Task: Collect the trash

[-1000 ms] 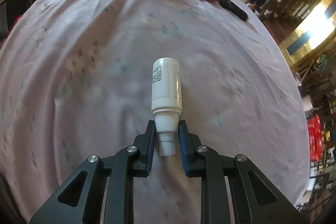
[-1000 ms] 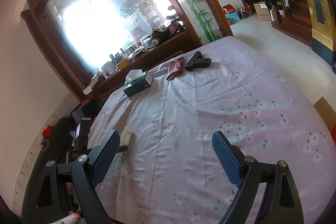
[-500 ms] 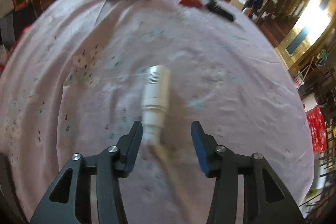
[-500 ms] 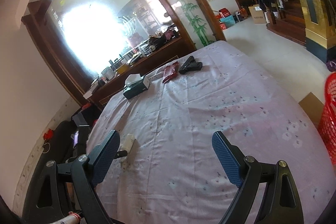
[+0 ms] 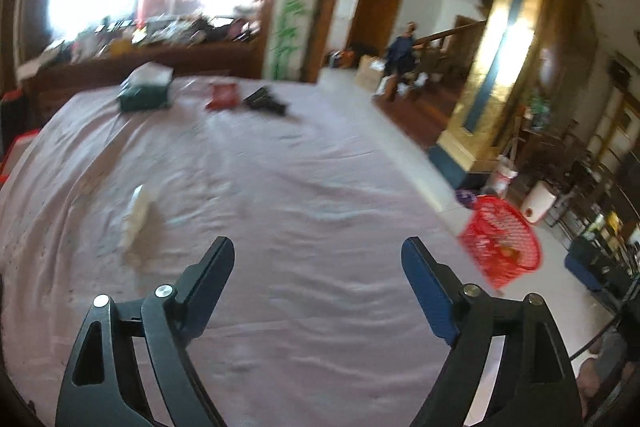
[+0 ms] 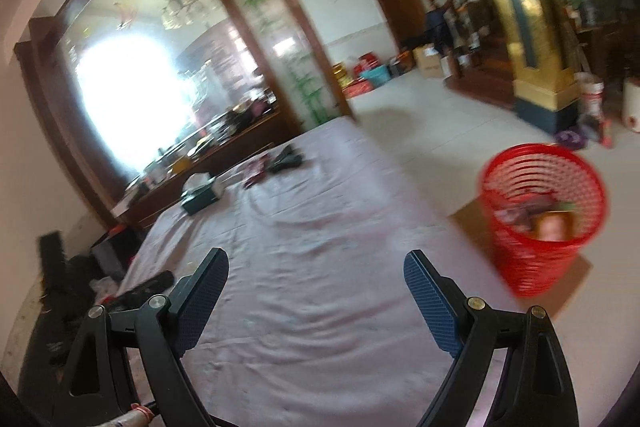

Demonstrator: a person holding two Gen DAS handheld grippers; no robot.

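L gripper (image 5: 318,261): jaws opening, now wide, nothing between them. A sec ago clamped on neck of white plastic bottle w/ printed label (image 5: 136,215); since let go, bottle now lying on its side on wrinkled pale-pink floral bedsheet (image 5: 304,187), off to left of the L jaws, well apart. View also swung up and rightward, blurred.

R gripper (image 6: 316,287): wide open as before, empty. Now looking toward red plastic mesh wastebasket (image 6: 544,215) on floor beside bed; some trash already inside, contents too blurry to name. Same basket at right edge of L view (image 5: 502,245).

Far end of bed: dark green tissue box w/ white tissue (image 5: 145,91), red snack wrapper (image 5: 222,95), black elongated object (image 5: 266,101), type unclear.

Read: bottle dropped on sheet, not binned, so either rejected as non-trash or a fumbled release; can't tell which. Collect not done. Likely candidates left: red wrapper, maybe bottle. Both tools free, basket within sight, so next pick needs a reach across the bed, then carry to basket.
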